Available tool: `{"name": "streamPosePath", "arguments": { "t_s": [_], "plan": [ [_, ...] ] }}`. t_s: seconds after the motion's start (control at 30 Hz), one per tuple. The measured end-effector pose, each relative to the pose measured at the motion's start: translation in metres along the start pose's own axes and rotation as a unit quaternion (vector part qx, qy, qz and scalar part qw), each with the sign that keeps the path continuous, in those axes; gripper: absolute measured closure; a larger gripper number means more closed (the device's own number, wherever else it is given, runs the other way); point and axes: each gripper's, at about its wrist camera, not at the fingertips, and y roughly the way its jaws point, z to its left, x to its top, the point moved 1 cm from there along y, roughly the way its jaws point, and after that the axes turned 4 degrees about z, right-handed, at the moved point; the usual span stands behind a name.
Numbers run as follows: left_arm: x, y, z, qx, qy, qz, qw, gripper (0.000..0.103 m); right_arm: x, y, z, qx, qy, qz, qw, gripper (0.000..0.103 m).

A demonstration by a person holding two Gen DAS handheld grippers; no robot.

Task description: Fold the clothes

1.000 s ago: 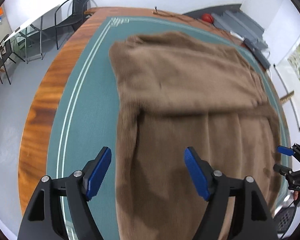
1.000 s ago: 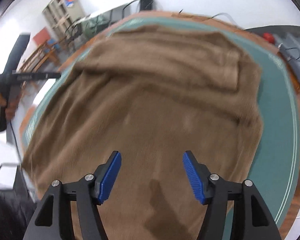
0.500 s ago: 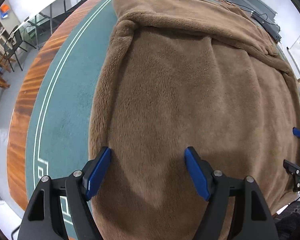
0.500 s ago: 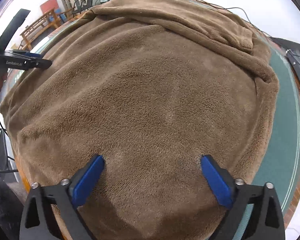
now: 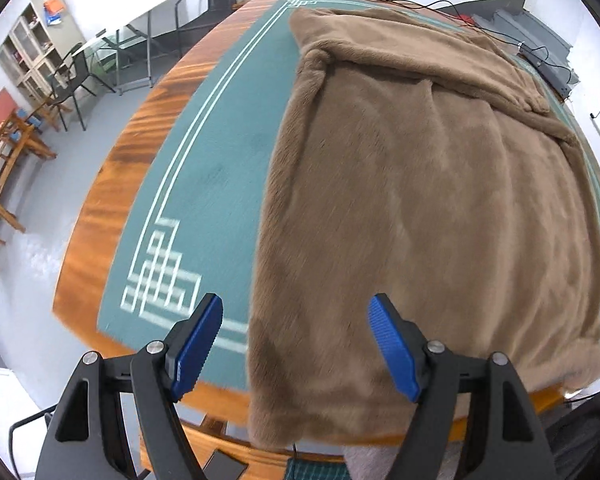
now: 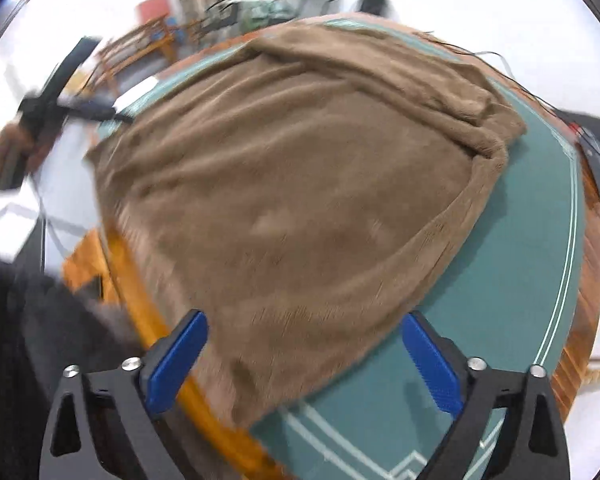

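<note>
Two grippers hang over a brown fleece garment [image 5: 420,184] spread on the desk [image 5: 112,184]. Nearest in the left wrist view, the left gripper [image 5: 296,344] has its jaws wide apart with nothing clamped; the garment's near hem drapes over the desk edge just under them, its left edge running between the two blue pads. The right gripper [image 6: 304,360] also stands with jaws spread and empty, having just been closing a little from their widest; the garment's near right corner lies below and between its pads, with green mat [image 6: 520,280] showing under the right pad.

Beyond the jaws the fabric is plush, short-piled and tan, lying mostly flat with soft ripples. At its far end a thick rolled fold crosses the width, bunched into a lump at the far right corner in the right wrist view. The mat beneath has pale border lines and a stepped corner pattern left of the left jaws. Chairs [image 5: 204,12] stand beyond the desk.
</note>
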Motion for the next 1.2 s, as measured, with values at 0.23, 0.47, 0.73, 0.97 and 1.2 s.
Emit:
{"name": "streamPosePath", "arguments": {
  "t_s": [0.23,0.47,0.73,0.97,1.2],
  "plan": [
    [-0.019,0.008,0.003,0.002,-0.025,0.021,0.9995,0.024,-0.027,0.014,0.014,0.053,-0.034,0.047,0.997,0.048],
    [-0.027,0.012,-0.004,0.003,-0.014,0.022,0.9996,0.024,-0.026,0.029,0.030,0.085,-0.093,0.086,0.988,0.047],
    [-0.033,0.013,0.001,0.008,-0.021,0.025,0.9994,0.024,-0.018,0.045,0.030,0.035,-0.098,0.090,0.990,0.056],
    [-0.036,-0.010,0.023,0.018,-0.032,-0.006,0.9993,0.024,0.021,0.013,0.001,0.032,-0.023,0.014,0.999,0.086],
    [-0.047,-0.029,0.035,-0.011,-0.018,-0.039,0.9990,0.024,0.064,0.012,-0.039,-0.019,0.064,-0.043,0.997,0.087]
  ]
}}
